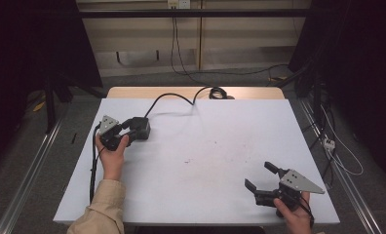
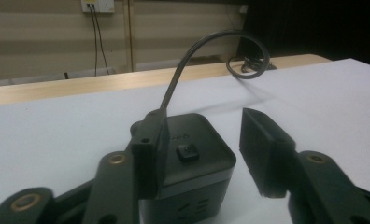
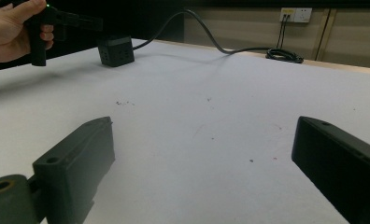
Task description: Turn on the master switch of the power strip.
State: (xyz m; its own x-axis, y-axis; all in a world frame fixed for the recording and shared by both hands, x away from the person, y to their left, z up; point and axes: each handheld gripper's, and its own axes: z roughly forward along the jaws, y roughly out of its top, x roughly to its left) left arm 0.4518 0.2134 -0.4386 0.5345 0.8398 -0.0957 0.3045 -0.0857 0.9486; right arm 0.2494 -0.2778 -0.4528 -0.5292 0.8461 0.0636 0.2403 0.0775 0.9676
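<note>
The black power cube [image 1: 139, 128] sits on the left side of the white table [image 1: 205, 161], roughly midway between its near and far edges, with its black cable [image 1: 174, 96] running off toward the far edge and ending in a coil [image 1: 218, 92] on the bare wooden strip there. In the left gripper view the cube [image 2: 192, 154] has a small square button on its top face and socket slots on the side facing the camera; it is blocky, with no clear long axis of its own, so the cable's line, leading away to the far right, is the only direction that sets it. The left gripper [image 1: 127, 127] is right at the cube: its jaws stand apart, one pressed against or just beside the cube's left face, the other clear of the right face with table showing between, so the cube lies between them but is not clamped. The cube lies straight ahead of this gripper, and closing the jaws looks like all the grasp needs. The right gripper [image 1: 263, 176], held at the near right corner, is spread wide with nothing in it and lies well apart from the cube [image 3: 116, 50], across the table; the left hand [image 1: 112, 155] is much the nearer.
</note>
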